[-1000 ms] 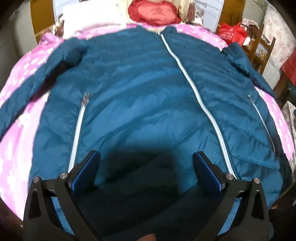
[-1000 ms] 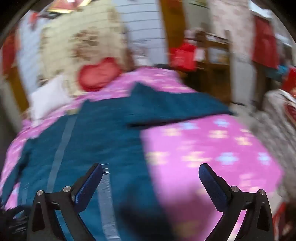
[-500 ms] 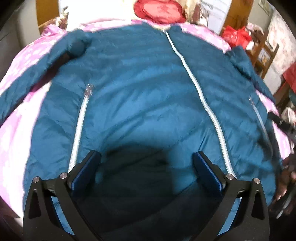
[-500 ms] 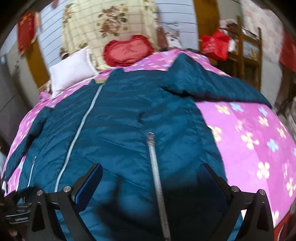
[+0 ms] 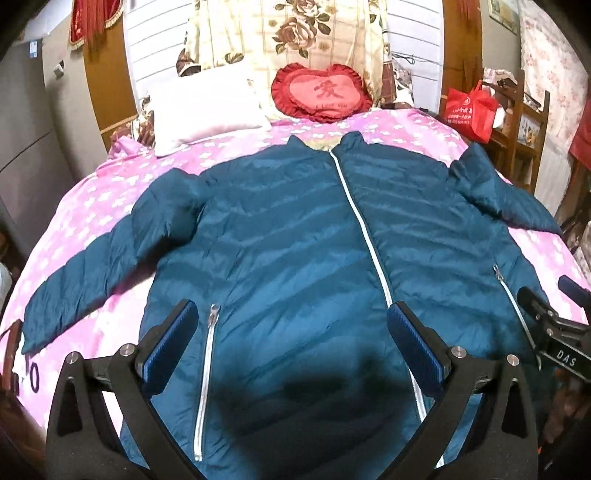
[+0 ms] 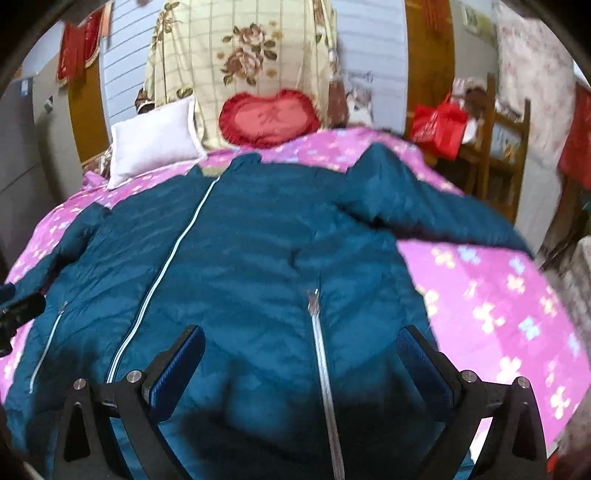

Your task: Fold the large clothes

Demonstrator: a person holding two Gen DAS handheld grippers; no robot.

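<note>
A large teal padded jacket [image 5: 295, 251] [image 6: 251, 258] lies face up and zipped on a pink flowered bed [image 5: 92, 206] [image 6: 498, 295], sleeves spread to both sides. Its silver centre zip [image 5: 365, 236] runs up to the collar. My left gripper [image 5: 293, 343] hovers open over the lower left front, near a pocket zip [image 5: 207, 373]. My right gripper [image 6: 301, 363] hovers open over the lower right front, with a pocket zip [image 6: 325, 373] between its fingers. Neither holds cloth. The right gripper's tool [image 5: 554, 332] shows at the left wrist view's right edge.
A white pillow [image 5: 207, 107] and a red heart cushion [image 5: 321, 92] lie at the bed's head below a floral cover [image 5: 288, 33]. A wooden shelf [image 5: 524, 118] with a red bag [image 5: 469, 107] stands at the right side. A grey cabinet [image 5: 29, 122] is left.
Both grippers have pulled back and up from the jacket, so the whole garment and headboard now show. The right view swung left from the sleeve to the jacket front.
</note>
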